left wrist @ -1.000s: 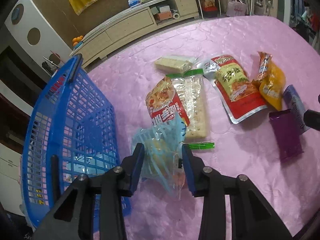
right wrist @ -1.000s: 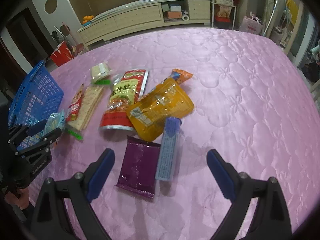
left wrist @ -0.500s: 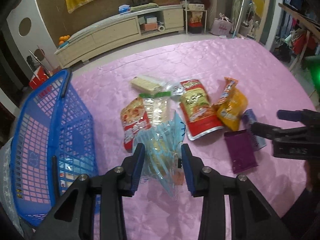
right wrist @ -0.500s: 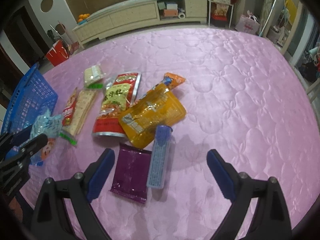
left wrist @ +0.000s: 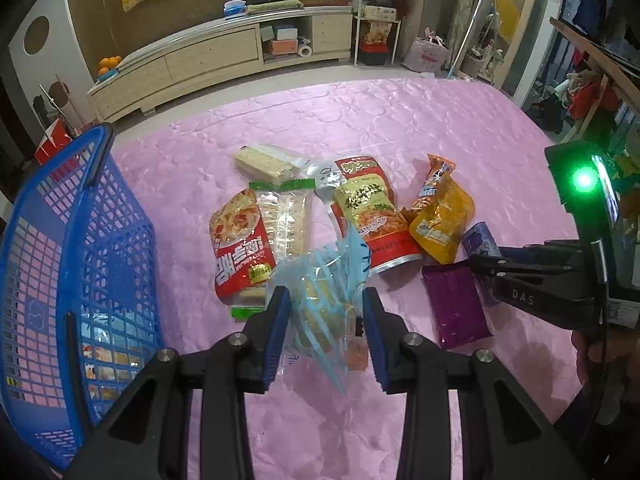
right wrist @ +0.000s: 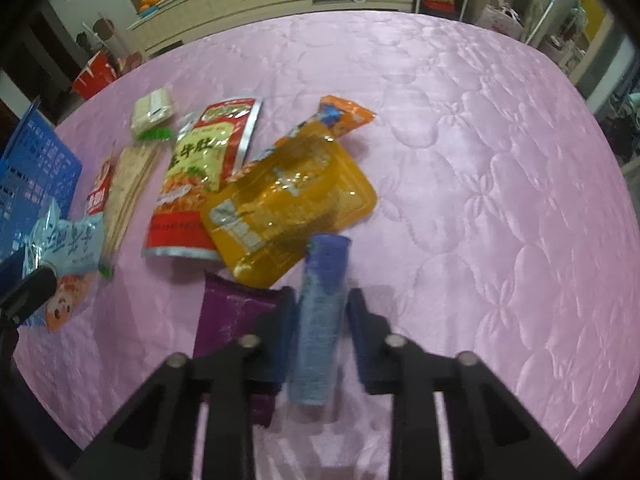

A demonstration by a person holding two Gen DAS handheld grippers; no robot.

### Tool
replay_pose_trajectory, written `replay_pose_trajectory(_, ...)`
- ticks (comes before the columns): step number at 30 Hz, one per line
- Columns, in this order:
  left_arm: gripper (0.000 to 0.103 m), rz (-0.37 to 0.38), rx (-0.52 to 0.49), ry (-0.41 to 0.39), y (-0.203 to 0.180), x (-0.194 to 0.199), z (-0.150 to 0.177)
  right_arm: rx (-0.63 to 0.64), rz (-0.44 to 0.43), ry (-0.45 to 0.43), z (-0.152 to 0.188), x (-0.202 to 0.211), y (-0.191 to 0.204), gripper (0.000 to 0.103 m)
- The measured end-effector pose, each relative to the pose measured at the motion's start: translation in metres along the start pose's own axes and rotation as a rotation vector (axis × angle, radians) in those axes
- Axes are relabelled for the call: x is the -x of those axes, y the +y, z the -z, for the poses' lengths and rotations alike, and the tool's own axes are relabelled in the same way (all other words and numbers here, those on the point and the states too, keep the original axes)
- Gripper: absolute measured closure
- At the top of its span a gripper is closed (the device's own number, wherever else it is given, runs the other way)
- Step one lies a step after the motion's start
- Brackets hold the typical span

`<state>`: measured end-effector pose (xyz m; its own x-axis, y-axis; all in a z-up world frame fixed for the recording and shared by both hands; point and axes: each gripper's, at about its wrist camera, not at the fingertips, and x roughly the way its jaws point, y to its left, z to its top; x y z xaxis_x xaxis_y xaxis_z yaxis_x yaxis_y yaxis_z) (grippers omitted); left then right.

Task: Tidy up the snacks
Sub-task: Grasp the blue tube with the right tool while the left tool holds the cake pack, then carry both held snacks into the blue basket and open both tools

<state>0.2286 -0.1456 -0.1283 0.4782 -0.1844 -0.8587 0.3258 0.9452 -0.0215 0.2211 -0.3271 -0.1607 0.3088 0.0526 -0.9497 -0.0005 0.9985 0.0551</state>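
Left wrist view: left tool [left wrist: 324, 320] grips a pale blue packet [left wrist: 320, 292], beside a blue basket [left wrist: 96, 248] (packets inside). Right tool [right wrist: 320, 328] is closing around a blue stick pack [right wrist: 320, 320], touching the purple pouch [right wrist: 228, 316] and orange pouch [right wrist: 288, 200].

The purple packet [right wrist: 236, 320] lies partly hidden beneath the blurred right tongs [right wrist: 320, 332].

Matte black left gripper [left wrist: 324, 326] with 2 blue-padded fingers [left wrist: 275, 334] on angular linkage arms; 4 round silver screws across the joints, from 8 to 4 o'clock of the frame. Same build on the right gripper [right wrist: 320, 334]: black links, dark blue pads, 4 silver screws. From the side at 3 o'clock: black body, white "DAS" lettering, green indicator light [left wrist: 584, 180] glowing on top.
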Motion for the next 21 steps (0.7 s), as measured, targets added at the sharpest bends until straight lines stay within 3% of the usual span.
replay_pose_trajectory(12,0.068,0.018,0.005,-0.119,0.015,0.069,0.013,0.041,-0.032,-0.169,0.015,0.089,0.031,0.077)
replay_pose_trajectory(21,0.068,0.000,0.040,-0.250,0.055,0.146,0.027,0.136,-0.108,-0.322,0.029,0.163,0.097,0.077)
